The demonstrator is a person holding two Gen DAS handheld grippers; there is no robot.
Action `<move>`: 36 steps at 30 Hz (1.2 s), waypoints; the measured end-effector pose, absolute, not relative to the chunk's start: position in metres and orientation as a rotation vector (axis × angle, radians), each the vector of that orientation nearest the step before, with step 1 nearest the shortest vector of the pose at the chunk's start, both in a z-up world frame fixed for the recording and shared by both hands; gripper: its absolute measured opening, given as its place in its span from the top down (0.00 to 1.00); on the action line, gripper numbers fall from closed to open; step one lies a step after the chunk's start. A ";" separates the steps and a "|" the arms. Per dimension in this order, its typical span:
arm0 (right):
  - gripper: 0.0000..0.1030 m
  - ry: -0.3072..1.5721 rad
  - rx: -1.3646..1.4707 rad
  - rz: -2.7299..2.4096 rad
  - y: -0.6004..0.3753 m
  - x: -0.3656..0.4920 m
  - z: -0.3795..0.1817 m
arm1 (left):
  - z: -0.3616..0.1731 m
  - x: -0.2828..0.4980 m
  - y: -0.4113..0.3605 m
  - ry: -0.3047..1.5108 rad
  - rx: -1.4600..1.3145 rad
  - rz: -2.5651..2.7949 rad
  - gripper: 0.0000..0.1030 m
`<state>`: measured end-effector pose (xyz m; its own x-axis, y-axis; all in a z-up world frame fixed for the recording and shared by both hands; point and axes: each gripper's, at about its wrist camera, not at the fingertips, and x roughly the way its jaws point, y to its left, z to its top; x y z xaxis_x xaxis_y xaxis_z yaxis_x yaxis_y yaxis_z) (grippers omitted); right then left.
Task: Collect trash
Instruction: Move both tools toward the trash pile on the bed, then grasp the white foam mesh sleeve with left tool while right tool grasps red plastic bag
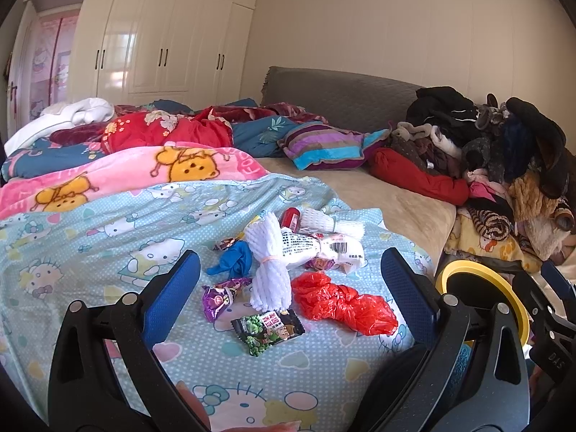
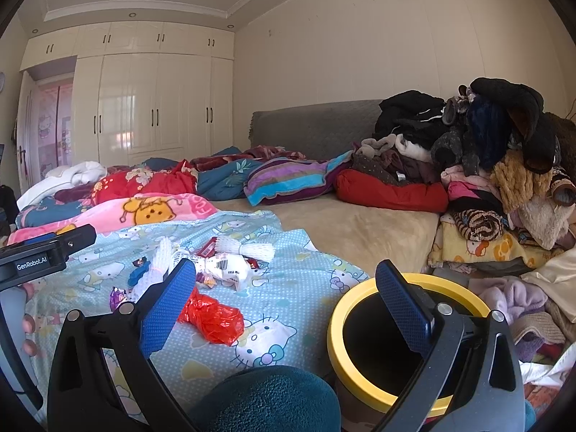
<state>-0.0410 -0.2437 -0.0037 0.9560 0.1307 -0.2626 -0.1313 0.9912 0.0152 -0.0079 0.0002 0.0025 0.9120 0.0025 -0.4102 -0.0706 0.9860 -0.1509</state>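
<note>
A pile of trash lies on the light-blue cartoon-cat sheet (image 1: 108, 237): a white foam net (image 1: 268, 262), a crumpled red plastic bag (image 1: 342, 304), a green snack packet (image 1: 268, 331), a purple candy wrapper (image 1: 219, 297), a blue scrap (image 1: 234, 261) and a white barcoded wrapper (image 1: 324, 248). My left gripper (image 1: 289, 289) is open just short of the pile, with nothing between its fingers. A yellow-rimmed black bin (image 2: 336, 327) stands at the bed's edge. My right gripper (image 2: 286, 304) is open and empty, its right finger (image 2: 403, 306) over the bin's mouth and the red bag (image 2: 216, 318) beside its left finger.
A heap of clothes (image 2: 486, 151) fills the right side of the bed. Pillows (image 2: 288, 180) and blankets (image 1: 118, 172) lie behind the trash, before a grey headboard (image 1: 342, 93). White wardrobes (image 1: 158, 54) line the far wall. A teal fleecy shape (image 2: 273, 396) sits low beside the bin.
</note>
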 end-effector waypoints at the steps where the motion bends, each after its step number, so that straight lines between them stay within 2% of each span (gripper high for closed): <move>1: 0.06 0.265 -0.003 0.133 -0.244 -0.041 -0.004 | 0.002 -0.008 0.000 0.422 -0.162 0.039 0.10; 25: 0.06 0.309 -0.013 0.174 -0.235 -0.033 -0.015 | 0.002 -0.008 0.000 0.435 -0.167 0.032 0.10; 36: 0.06 0.387 -0.099 0.310 -0.200 -0.008 -0.020 | 0.005 0.005 0.038 0.424 -0.216 0.081 0.10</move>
